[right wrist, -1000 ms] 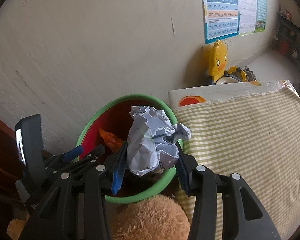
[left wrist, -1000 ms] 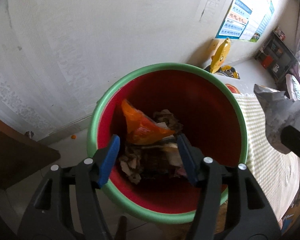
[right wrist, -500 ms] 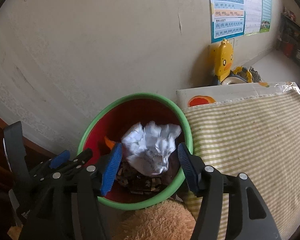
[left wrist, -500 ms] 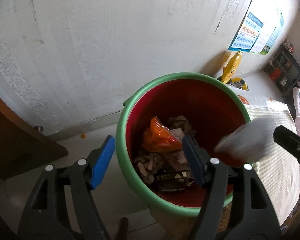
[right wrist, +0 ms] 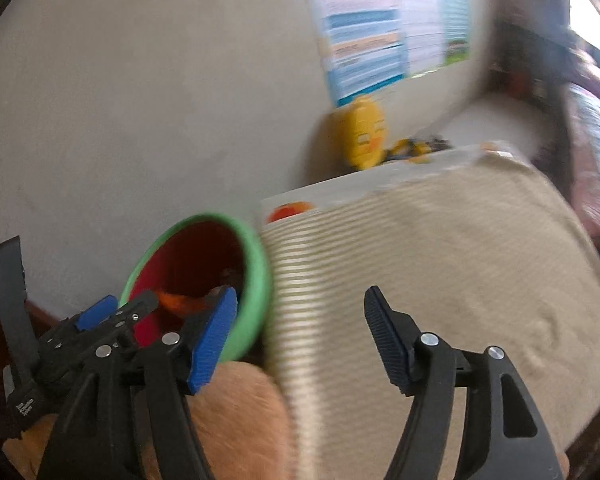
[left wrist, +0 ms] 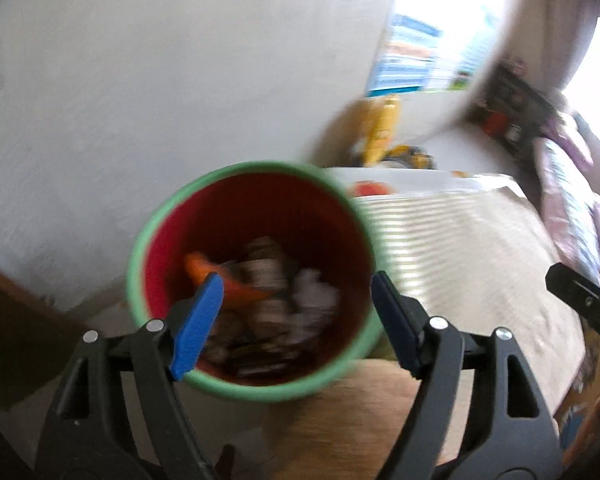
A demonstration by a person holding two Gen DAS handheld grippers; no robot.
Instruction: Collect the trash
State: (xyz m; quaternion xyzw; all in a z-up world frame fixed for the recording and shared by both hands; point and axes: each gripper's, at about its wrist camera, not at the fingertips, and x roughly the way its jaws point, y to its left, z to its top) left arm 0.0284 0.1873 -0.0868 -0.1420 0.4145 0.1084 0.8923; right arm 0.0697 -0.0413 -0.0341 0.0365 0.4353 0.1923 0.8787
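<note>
No writing can be read: the blue-and-white wall poster (right wrist: 364, 52) above the bin is blurred. The bin (left wrist: 252, 284) is a round plastic bucket, red inside with a green rim, standing against the pale wall. In it lies the trash (left wrist: 276, 300): crumpled paper, brownish scraps and an orange wrapper (left wrist: 220, 280). The left gripper (left wrist: 296, 320) hangs over the bin, jaws opening with nothing between them. The right gripper (right wrist: 300, 336) is beside the bin over a striped cloth (right wrist: 440, 248), jaws opening, empty.

A lived-in home room: striped bed cover (right wrist: 440, 260), wall learning posters (right wrist: 364, 40), yellow duck toy (right wrist: 362, 136).
</note>
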